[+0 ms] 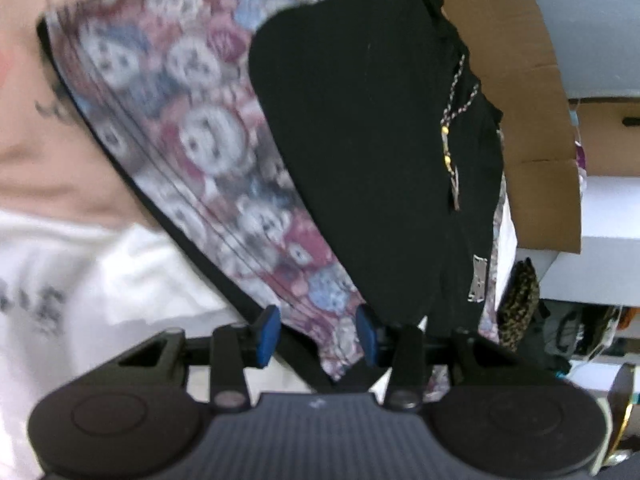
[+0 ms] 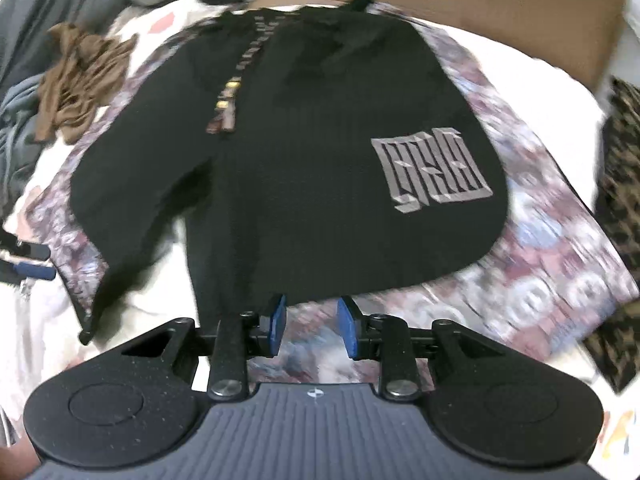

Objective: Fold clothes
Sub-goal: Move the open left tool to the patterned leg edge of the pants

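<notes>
A black garment with a grey logo and a beaded drawstring lies spread on white bedding, with maroon-and-blue patterned fabric showing around it. My right gripper is open just below the black hem, over the patterned cloth. In the left wrist view the black panel and patterned panel run away from my left gripper. It is open, with a corner of the patterned cloth lying between its blue pads. The left gripper also shows at the garment's left corner.
A cardboard box stands behind the garment. Brown crumpled cloth and grey clothing lie at the back left. Leopard-print fabric sits at the right. White cloth with dark print fills the left wrist view's left side.
</notes>
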Motion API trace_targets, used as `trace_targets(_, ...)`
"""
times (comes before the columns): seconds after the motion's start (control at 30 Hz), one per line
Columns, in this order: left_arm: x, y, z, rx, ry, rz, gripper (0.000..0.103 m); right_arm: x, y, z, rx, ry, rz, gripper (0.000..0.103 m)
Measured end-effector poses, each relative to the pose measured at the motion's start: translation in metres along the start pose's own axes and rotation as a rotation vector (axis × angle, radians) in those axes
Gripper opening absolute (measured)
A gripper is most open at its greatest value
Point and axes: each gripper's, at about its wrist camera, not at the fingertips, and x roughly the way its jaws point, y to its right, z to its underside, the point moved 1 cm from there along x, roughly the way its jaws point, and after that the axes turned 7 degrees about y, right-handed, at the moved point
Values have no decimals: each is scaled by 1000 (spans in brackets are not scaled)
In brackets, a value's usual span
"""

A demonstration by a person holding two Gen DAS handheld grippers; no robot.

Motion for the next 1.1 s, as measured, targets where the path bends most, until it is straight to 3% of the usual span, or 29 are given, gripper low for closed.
trace_targets(0.27, 30, -9, 7, -110, -42, 44, 50, 1, 18, 22, 86, -10, 44, 36)
trace_targets(0.57, 42, -16, 10, -188, -70, 68, 50, 6, 17, 24, 84, -15, 37, 36)
trace_targets(0.83, 48, -19, 12, -242, -38, 95, 49, 5, 22, 32, 99, -24, 44, 36)
trace_targets(0.9, 50, -16, 11, -240, -45, 114, 42, 4, 22, 32, 97, -24, 45, 36)
trace_targets(0.97, 52, -12, 12, -226, -58, 131, 20, 3, 22, 32, 97, -24, 47, 36)
trace_targets(1.03, 52, -10, 12, -211, -63, 126, 9, 2, 23, 33, 101, -24, 48, 36)
trace_targets(1.1, 53, -10, 13, -205, -67, 109, 4, 1, 24, 34, 103, -24, 50, 36)
